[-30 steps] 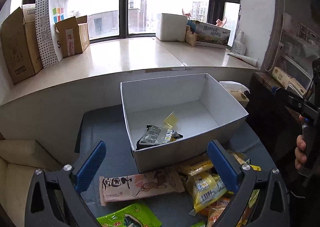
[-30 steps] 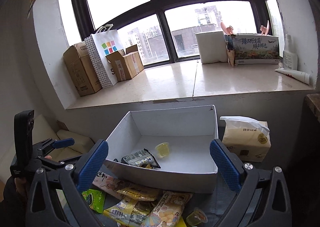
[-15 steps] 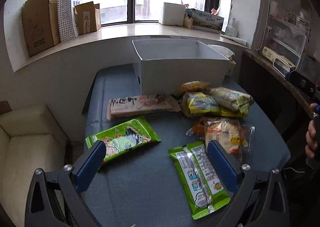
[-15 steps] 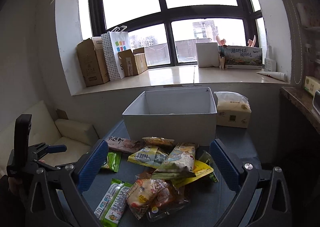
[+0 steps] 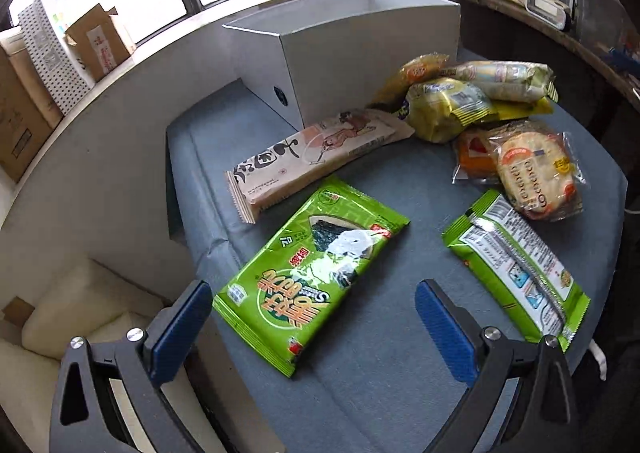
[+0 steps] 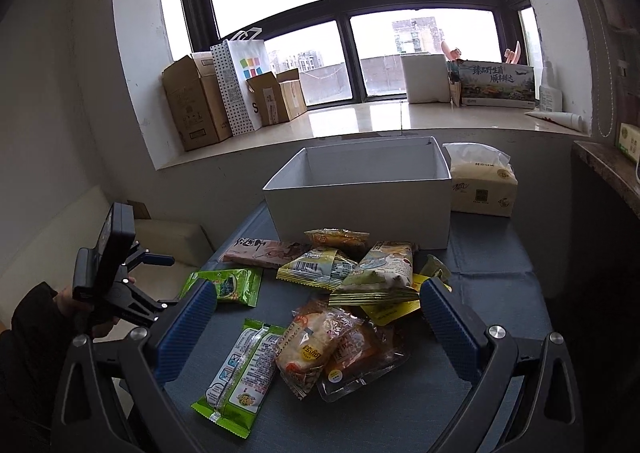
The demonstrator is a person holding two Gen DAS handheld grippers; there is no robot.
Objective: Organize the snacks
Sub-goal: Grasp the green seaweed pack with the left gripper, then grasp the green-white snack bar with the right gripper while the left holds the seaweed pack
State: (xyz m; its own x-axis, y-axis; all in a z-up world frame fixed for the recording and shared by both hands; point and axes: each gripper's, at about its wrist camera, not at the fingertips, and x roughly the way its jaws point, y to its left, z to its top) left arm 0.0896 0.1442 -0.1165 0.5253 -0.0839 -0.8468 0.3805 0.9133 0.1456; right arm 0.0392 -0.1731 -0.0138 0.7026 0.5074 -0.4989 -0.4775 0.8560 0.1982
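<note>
While the white box [image 5: 360, 53] stood at the far side of the blue-grey table [image 5: 380, 373], most snacks lay loose in front of it. The left gripper [image 5: 312, 329] was nearer the green seaweed packet [image 5: 308, 273], which lay between its spread, empty fingers and ran on toward one o'clock; its long axis pointed from seven to one o'clock, so I judged a grasp across its near end the likely next move. The right gripper [image 6: 316, 329], likewise wide apart and holding nothing, hovered over the rice cracker pack [image 6: 308, 349], with a second green packet [image 6: 240, 369], back side up, at its eight o'clock. A long beige packet [image 5: 320, 149] lay against the box at twelve o'clock in the left view. Beyond were a tissue pack [image 6: 480, 185], a marble windowsill [image 6: 380, 117] with cardboard boxes [image 6: 192, 101], and large windows.
</note>
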